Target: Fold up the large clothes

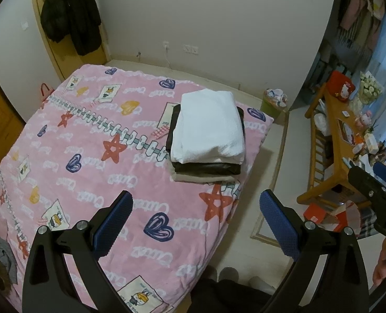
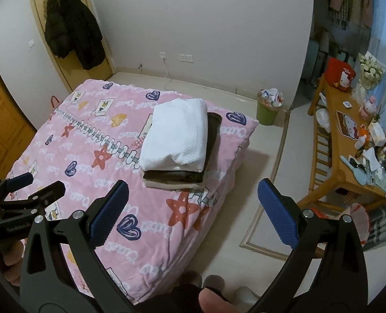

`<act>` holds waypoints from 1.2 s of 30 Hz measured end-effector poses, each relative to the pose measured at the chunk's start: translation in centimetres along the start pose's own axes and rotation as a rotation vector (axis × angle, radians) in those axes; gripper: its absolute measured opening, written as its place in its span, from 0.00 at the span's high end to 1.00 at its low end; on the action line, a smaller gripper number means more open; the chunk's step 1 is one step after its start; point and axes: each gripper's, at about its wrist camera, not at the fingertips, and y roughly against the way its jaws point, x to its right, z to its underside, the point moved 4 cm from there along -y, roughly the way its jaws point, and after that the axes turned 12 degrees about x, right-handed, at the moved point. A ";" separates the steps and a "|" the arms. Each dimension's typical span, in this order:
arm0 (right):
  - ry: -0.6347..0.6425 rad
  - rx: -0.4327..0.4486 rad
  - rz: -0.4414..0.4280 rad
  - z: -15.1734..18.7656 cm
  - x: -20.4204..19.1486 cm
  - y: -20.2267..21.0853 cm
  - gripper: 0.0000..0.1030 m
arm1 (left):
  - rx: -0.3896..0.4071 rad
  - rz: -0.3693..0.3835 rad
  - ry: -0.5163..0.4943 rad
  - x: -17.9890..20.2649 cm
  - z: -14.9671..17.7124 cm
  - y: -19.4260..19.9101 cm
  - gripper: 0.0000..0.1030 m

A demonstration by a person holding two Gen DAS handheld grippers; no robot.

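Both wrist cameras look down from above the near corner of the bed (image 1: 93,140), facing the far white wall, with the folded stack (image 1: 207,135) well ahead of each lens. The left wrist view sits left of the stack, showing its near and left sides; the right gripper (image 1: 375,180) enters at its right edge. The right wrist view sits further right, so the stack (image 2: 176,140) lies left of centre, and the left gripper (image 2: 31,185) enters at its left edge. Both views share the bed, the stack, the green bin (image 2: 267,108) beyond it and the wooden table (image 2: 335,143) to its right.
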 end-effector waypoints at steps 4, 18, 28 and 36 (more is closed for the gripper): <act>0.002 -0.003 -0.004 -0.2 -0.3 0.0 0.06 | 0.010 -0.003 -0.015 0.1 -0.1 0.3 0.08; 0.033 -0.004 0.023 -0.5 -1.2 -0.5 0.06 | 0.014 0.012 -0.033 0.6 -0.8 0.6 0.08; 0.012 -0.019 -0.018 0.0 -1.5 -0.6 0.06 | -0.005 0.037 -0.015 0.6 -1.0 0.4 0.08; -0.022 -0.057 -0.082 0.2 -2.3 -1.1 0.06 | -0.014 0.036 -0.010 0.2 -0.6 0.3 0.08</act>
